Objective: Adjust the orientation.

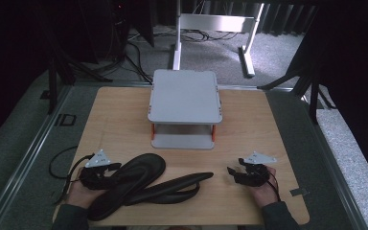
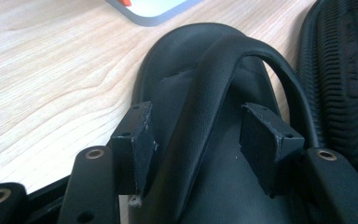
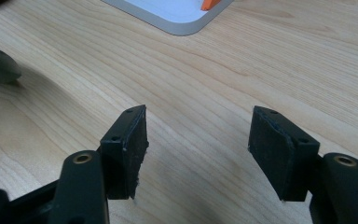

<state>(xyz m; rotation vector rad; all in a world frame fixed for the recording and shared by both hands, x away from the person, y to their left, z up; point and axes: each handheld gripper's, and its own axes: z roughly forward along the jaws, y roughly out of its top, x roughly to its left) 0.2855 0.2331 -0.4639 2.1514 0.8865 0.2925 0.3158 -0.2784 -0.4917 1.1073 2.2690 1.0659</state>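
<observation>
Two black flip-flops lie at the table's front left. The left flip-flop rests sole down with its strap arching up. The other flip-flop lies beside it, its ribbed underside showing. My left gripper is open and straddles that strap; the left pad sits close against the strap, while the right pad stands off it. My right gripper hovers open over bare wood at the front right, with nothing between its jaws.
A grey two-level stand with orange posts sits at the middle back of the wooden table; its base corner lies ahead of the right gripper. Cables and a metal frame are on the floor beyond.
</observation>
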